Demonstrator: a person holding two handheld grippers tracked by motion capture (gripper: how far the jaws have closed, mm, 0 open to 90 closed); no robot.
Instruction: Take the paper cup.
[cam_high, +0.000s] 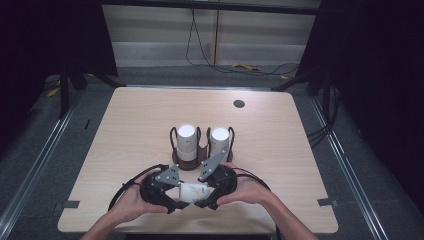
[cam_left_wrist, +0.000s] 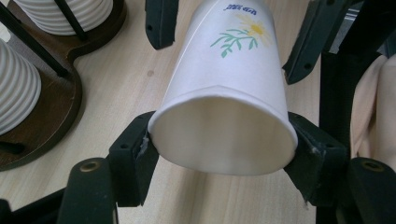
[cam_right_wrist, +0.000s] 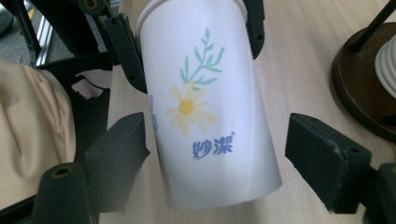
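A white paper cup (cam_high: 192, 191) printed with a daisy lies on its side just above the table, between my two grippers. The left gripper (cam_left_wrist: 223, 154) is shut on the cup (cam_left_wrist: 224, 93) at its open mouth, squeezing the rim slightly oval. My right gripper (cam_right_wrist: 219, 158) is open around the cup's (cam_right_wrist: 210, 116) closed base end, with a clear gap at its right jaw. In the high view the left gripper (cam_high: 180, 197) and right gripper (cam_high: 202, 192) face each other near the table's front edge, a hand on each.
A dark wooden holder (cam_high: 190, 162) with black wire loops stands just behind the grippers, carrying two white ribbed cups (cam_high: 186, 140) (cam_high: 219, 141). Its base (cam_left_wrist: 56, 107) (cam_right_wrist: 364, 93) lies close by. The light wood table (cam_high: 150, 115) has a cable grommet (cam_high: 239, 103) at the back.
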